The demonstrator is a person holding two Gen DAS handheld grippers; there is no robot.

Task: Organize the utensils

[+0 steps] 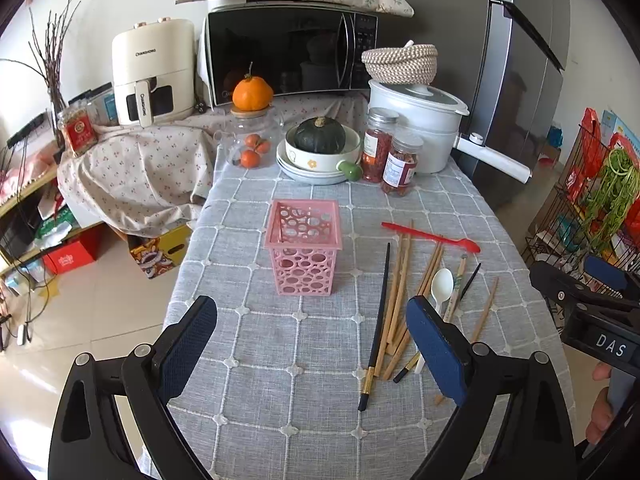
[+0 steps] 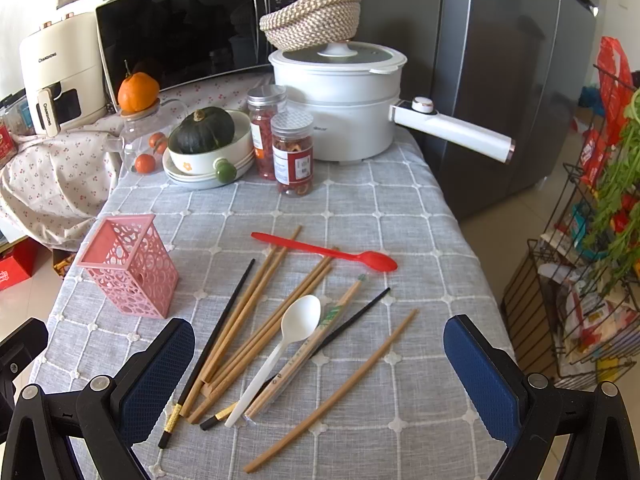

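Note:
A pink perforated utensil holder (image 1: 304, 252) (image 2: 130, 266) stands upright on the grey checked tablecloth. To its right lie loose utensils: a red spoon (image 1: 432, 237) (image 2: 326, 254), a white spoon (image 1: 440, 286) (image 2: 280, 350), several wooden chopsticks (image 1: 400, 280) (image 2: 256, 320), and black chopsticks (image 1: 378, 328) (image 2: 212, 348). My left gripper (image 1: 312, 344) hangs open above the near table, in front of the holder, with nothing between its fingers. Open too, my right gripper (image 2: 320, 372) hovers over the utensil pile, touching none of them.
At the back of the table (image 2: 400, 208) stand a white electric pot (image 2: 340, 104) with a long handle, two jars (image 2: 292, 152), a bowl with a green squash (image 2: 206, 140) and a glass jar of oranges. A wire rack (image 2: 580, 280) stands right of the table. Floor lies to the left.

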